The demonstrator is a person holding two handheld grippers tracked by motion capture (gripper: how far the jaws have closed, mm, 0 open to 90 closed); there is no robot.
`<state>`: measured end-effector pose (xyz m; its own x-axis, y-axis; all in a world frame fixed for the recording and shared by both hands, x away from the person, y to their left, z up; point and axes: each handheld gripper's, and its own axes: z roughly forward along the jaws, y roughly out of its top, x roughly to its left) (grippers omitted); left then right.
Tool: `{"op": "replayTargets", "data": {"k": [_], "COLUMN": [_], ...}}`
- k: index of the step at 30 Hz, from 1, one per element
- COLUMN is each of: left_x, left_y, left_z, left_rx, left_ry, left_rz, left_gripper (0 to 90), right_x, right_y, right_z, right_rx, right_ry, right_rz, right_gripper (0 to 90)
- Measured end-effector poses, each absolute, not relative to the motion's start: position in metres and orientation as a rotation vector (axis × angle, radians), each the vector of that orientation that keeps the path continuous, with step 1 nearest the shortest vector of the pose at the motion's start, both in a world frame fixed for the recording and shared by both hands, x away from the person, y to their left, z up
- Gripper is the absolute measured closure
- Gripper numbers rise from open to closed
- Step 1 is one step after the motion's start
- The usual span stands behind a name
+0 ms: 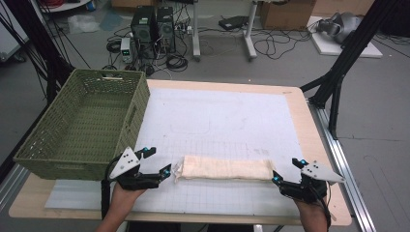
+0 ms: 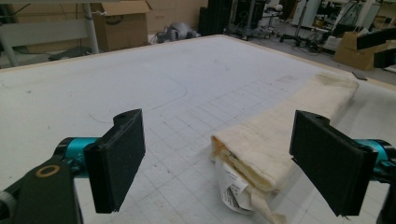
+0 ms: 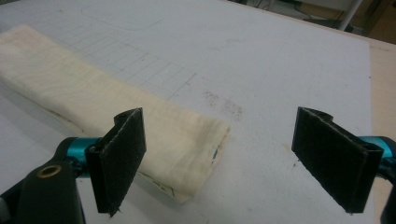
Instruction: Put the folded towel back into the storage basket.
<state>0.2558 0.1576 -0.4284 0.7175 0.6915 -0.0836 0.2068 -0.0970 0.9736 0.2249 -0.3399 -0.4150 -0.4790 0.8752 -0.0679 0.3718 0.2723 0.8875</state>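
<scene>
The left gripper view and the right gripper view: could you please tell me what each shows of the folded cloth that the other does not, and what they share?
The left gripper view alone shows the cloth's end with stacked folded layers and a white printed tag hanging from it. The right gripper view alone shows the opposite end, a flat folded corner beside dark specks on the mat. Both show the folded cream cloth lying flat on the gridded white mat, with wide-open black jaws framing it and touching nothing.
</scene>
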Motion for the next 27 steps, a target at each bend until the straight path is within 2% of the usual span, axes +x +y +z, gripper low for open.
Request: {"op": "replayTargets", "data": {"k": [27], "left_x": [0.257], "left_y": [0.150], "left_z": [-0.426], "left_rx": [1.665], "left_ry": [0.790], "left_rz": [0.426], "left_gripper": [20.3], "right_x": [0.219], "right_y": [-0.348], "right_z": [-0.411], "right_rx": [1.161], "right_ry": [1.950], "right_rz": [1.203], "right_gripper": [16.4]}}
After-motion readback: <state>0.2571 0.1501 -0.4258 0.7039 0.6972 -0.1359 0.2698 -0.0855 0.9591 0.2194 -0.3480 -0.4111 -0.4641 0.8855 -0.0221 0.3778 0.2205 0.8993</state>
